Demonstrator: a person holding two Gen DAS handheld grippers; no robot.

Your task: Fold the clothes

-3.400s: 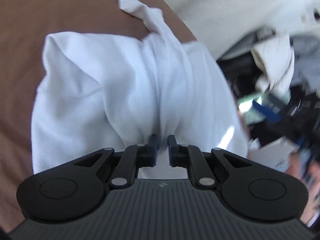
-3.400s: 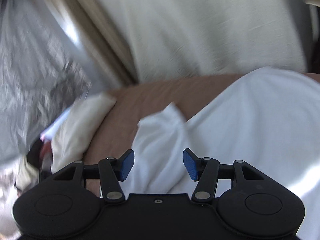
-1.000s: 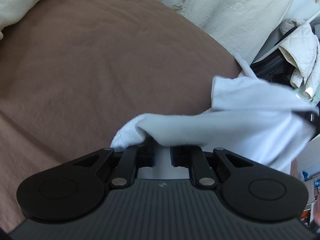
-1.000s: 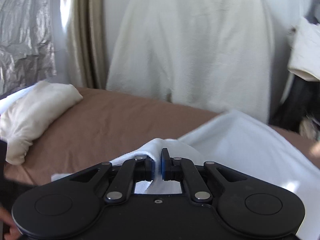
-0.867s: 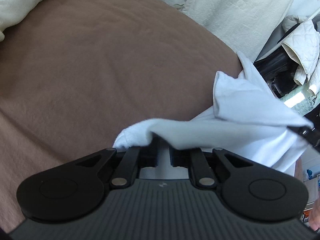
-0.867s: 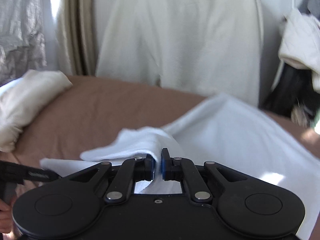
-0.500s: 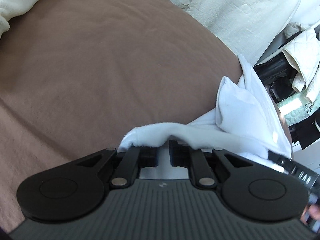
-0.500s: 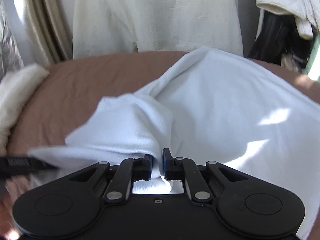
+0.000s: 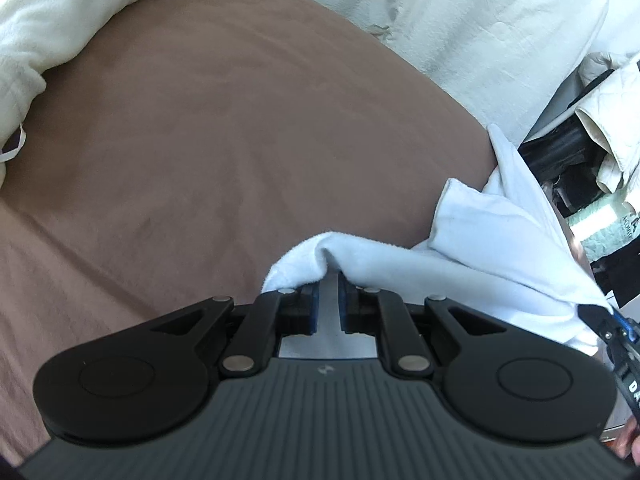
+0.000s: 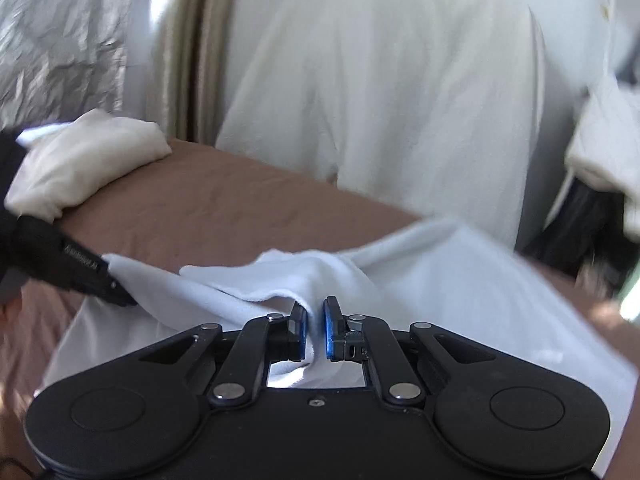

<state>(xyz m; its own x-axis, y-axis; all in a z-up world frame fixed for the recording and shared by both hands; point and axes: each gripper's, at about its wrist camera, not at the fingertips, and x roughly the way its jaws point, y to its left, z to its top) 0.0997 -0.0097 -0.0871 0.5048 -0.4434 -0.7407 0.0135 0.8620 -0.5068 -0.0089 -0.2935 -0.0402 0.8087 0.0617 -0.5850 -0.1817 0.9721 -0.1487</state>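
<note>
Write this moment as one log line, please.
left gripper: shut on white garment | right gripper: shut on white garment | surface: brown bedsheet | step: mid-fold

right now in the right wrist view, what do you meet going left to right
cream pillow → left gripper → right gripper, both shut on the white cloth → dark clutter

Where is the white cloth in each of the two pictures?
Left wrist view: the white cloth sits lower right, running from the left gripper toward the right edge.
Right wrist view: the same cloth fills the lower middle and right, pinched by the right gripper.
Shared landmark: the brown bed cover under the cloth, with a cream pillow at its far left.
</note>
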